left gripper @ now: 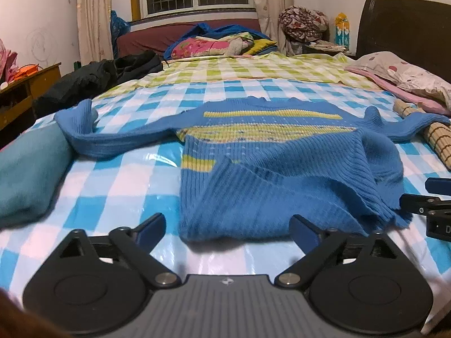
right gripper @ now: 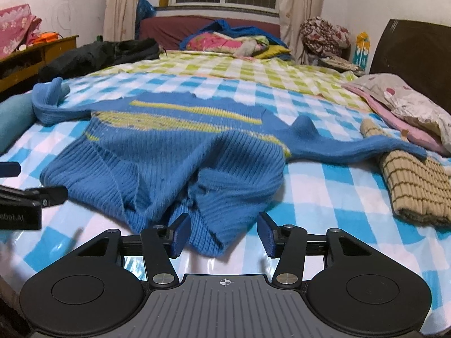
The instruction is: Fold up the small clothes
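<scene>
The checked bed cover [left gripper: 118, 186] carries the blue knit sweater [left gripper: 253, 186] spread across its middle, sleeves flung out to both sides, hem rumpled at the near edge. It looks soft, thick and limp — likely to sag and stretch, not slide. The left gripper [left gripper: 228, 229] stands wide and empty just before the hem; the right gripper [right gripper: 222, 235] straddles a hem fold [right gripper: 210, 233] without pinching — ribbed hem corners seem the surest hold
</scene>
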### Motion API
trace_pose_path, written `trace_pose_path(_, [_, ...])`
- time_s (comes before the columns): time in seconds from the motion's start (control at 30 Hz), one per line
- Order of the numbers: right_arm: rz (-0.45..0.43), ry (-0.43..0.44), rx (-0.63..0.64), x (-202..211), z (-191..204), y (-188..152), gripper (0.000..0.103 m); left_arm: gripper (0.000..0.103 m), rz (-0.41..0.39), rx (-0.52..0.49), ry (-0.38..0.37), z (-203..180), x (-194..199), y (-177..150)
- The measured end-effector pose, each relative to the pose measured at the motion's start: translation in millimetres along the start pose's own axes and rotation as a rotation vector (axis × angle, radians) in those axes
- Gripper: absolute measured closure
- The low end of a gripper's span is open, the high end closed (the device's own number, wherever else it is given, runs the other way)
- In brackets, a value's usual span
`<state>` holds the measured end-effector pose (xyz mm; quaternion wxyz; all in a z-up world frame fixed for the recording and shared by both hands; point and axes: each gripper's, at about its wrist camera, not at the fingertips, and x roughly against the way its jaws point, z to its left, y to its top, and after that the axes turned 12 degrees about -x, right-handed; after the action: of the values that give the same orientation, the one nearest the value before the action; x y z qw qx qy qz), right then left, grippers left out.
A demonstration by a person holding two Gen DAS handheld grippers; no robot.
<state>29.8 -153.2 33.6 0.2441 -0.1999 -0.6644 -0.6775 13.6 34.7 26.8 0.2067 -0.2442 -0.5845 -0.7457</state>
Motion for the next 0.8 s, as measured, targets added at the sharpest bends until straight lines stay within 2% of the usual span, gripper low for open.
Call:
trace_pose_path(0.1, [-0.006,0.020,0.003,-6,0,2,0.054,0.013,-0.007,-0.021,-0.020,5,-5,9])
trace_pose_path(0.27, [0.019,0.048,0.006,-14,-3,5,0.054,0.014,-0.027,-0.045,-0.001,14,-12,20])
trace_pose_path(0.4, [0.010,0.065,0.013,-20,-2,8,0.054,0.014,-0.021,-0.063,-0.021,19,-28,24])
trace_pose_path(0.47, [0.019,0.067,0.023,-26,0,9,0.054,0.022,0.007,-0.094,-0.039,17,-39,24])
trace_pose_path(0.53, [0.022,0.068,0.030,-30,2,10,0.054,0.047,0.037,-0.107,-0.071,15,-50,24])
trace_pose_path(0.63, [0.021,0.063,0.032,-33,-1,12,0.054,0.069,0.080,-0.054,-0.128,23,-64,23])
trace_pose_path(0.73, [0.022,0.063,0.029,-34,-5,13,0.054,0.083,0.064,0.007,-0.183,31,-62,20])
trace_pose_path(0.8, [0.022,0.071,0.028,-33,-7,14,0.054,0.084,0.054,0.019,-0.191,35,-57,18])
